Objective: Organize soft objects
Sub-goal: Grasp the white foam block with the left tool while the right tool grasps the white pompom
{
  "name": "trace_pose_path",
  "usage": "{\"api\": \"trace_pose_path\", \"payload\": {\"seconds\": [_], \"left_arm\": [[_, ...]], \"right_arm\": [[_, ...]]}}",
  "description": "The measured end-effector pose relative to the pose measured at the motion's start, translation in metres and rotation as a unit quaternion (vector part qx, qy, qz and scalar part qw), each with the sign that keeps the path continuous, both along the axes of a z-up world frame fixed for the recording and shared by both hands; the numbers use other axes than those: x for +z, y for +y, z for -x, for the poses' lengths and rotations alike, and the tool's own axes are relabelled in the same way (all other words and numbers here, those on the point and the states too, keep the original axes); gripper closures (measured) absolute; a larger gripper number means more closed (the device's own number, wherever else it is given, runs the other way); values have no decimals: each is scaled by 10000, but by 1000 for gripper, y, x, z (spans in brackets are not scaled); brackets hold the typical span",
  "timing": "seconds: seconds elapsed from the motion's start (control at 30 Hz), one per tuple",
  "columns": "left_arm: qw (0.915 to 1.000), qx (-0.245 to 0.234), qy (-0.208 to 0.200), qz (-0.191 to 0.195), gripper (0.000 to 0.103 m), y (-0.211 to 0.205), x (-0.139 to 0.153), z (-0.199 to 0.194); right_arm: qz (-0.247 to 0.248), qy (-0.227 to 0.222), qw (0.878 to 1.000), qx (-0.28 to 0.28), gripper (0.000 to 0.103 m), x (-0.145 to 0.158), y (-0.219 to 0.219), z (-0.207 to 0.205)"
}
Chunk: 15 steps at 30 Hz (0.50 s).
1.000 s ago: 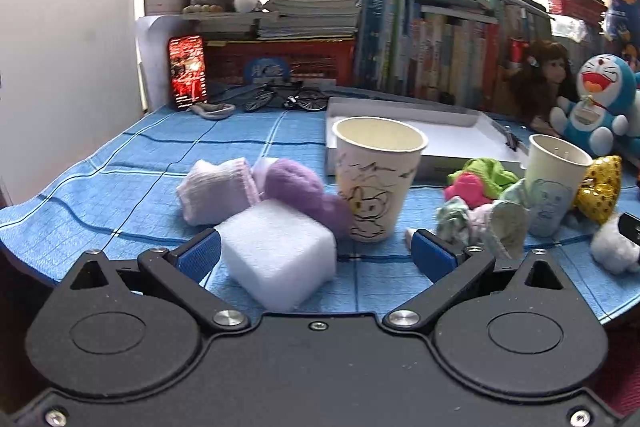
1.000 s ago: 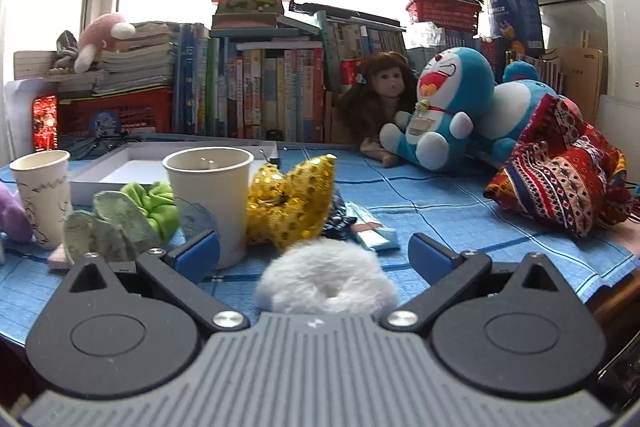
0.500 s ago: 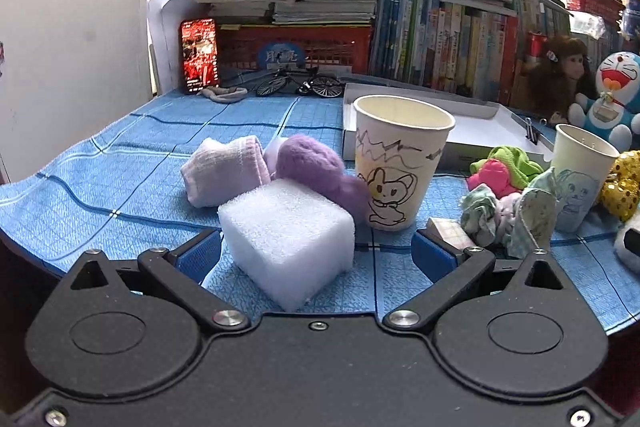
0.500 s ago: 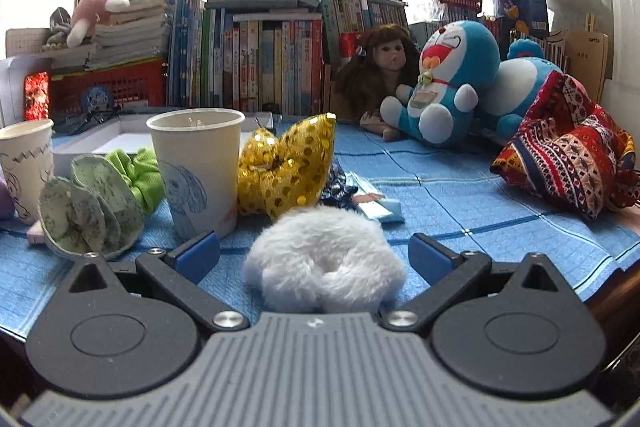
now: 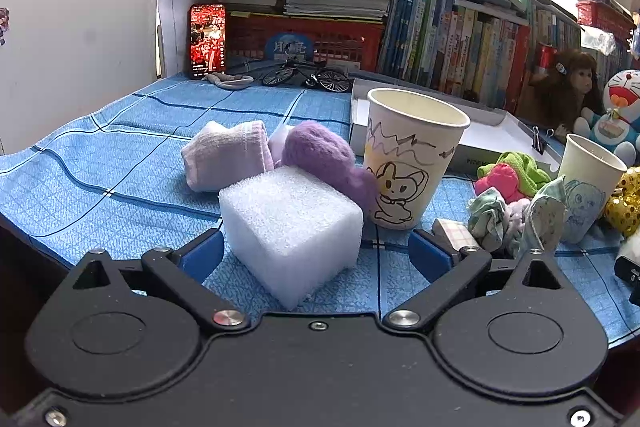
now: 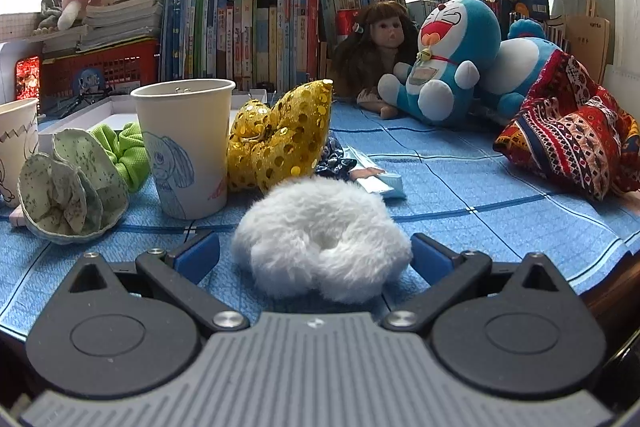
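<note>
Both grippers straddled soft things, jaws open.
The left gripper (image 5: 316, 253) framed a squashy foam block (image 5: 290, 227); the right gripper (image 6: 316, 253) framed a fluffy white scrunchie (image 6: 322, 247), likely best pinched across their middles.

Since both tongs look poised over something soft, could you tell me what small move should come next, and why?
Probably close the right tongs on the white fluffy scrunchie: it lies on the blue cloth squarely between the open blue fingers. The left tongs are open too, but the foam block sits off-centre, nearer the left finger.
</note>
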<state>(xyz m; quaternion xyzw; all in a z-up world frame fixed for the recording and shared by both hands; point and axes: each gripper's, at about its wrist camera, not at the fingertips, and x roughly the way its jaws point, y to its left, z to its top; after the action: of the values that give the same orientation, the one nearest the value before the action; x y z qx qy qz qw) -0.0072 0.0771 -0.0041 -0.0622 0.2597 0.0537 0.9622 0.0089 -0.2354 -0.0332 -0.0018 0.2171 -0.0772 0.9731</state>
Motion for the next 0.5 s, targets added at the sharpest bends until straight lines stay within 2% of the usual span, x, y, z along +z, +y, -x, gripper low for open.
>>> {"api": "trace_pose_path", "payload": {"seconds": [0.5], "left_arm": [[9996,260,40,-104,14,2,-5,-8]], "right_arm": [[8,-56,10000,-26,2,1,-1,2]]}}
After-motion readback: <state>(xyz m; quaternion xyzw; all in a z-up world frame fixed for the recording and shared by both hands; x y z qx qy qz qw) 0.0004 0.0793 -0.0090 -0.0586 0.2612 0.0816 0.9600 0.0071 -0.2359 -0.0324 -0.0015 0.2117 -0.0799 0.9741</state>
